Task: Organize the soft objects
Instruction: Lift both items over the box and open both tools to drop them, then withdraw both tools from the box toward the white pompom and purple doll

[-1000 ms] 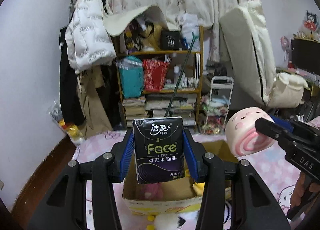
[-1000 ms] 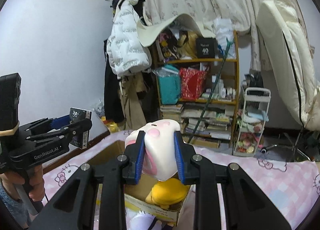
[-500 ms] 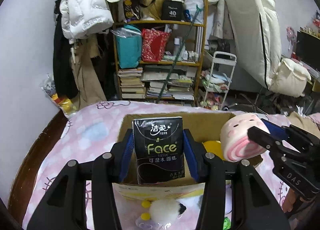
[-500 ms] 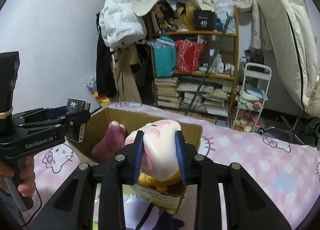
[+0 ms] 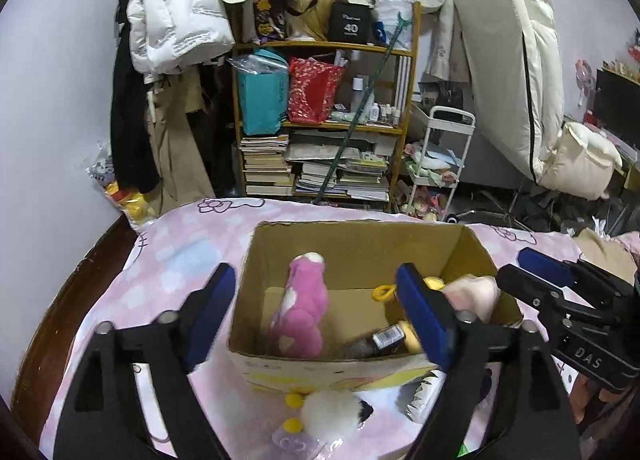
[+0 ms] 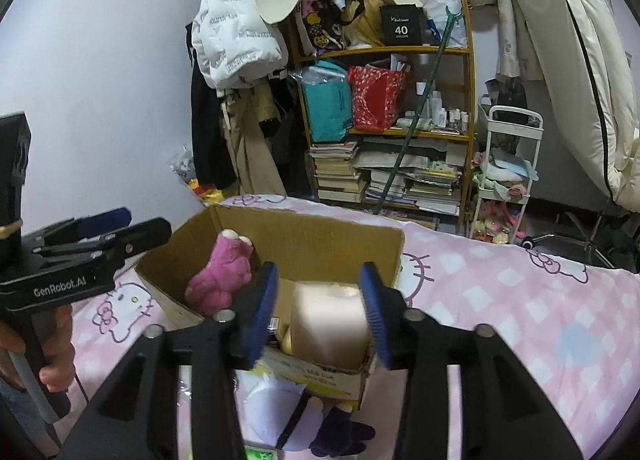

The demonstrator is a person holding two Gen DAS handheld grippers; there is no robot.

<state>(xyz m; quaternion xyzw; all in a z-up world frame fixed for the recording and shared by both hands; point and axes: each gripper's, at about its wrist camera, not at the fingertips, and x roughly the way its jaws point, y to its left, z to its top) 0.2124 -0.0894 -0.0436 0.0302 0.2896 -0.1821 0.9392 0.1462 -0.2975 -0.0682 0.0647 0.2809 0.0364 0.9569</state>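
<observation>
Tissue pack (image 5: pixel 376 340) and pink roll toy (image 6: pixel 330 324), clamped a second ago, now lie in the box (image 5: pixel 360 244); left gripper (image 5: pixel 316 316) and right gripper (image 6: pixel 320 312) jaws are opening, empty.

A: Where did the cardboard box (image 5: pixel 360 248) sit?

B: At the frame's centre, on the bedspread (image 5: pixel 180 252), with the bookshelf (image 5: pixel 324 128) behind it.

A: And inside?

B: A plush toy (image 5: pixel 302 308) stood at the left; a tissue pack (image 5: pixel 380 340) lay lower right, beside a round plush (image 6: pixel 330 318). Another stuffed toy (image 5: pixel 332 416) lay before the box.
</observation>
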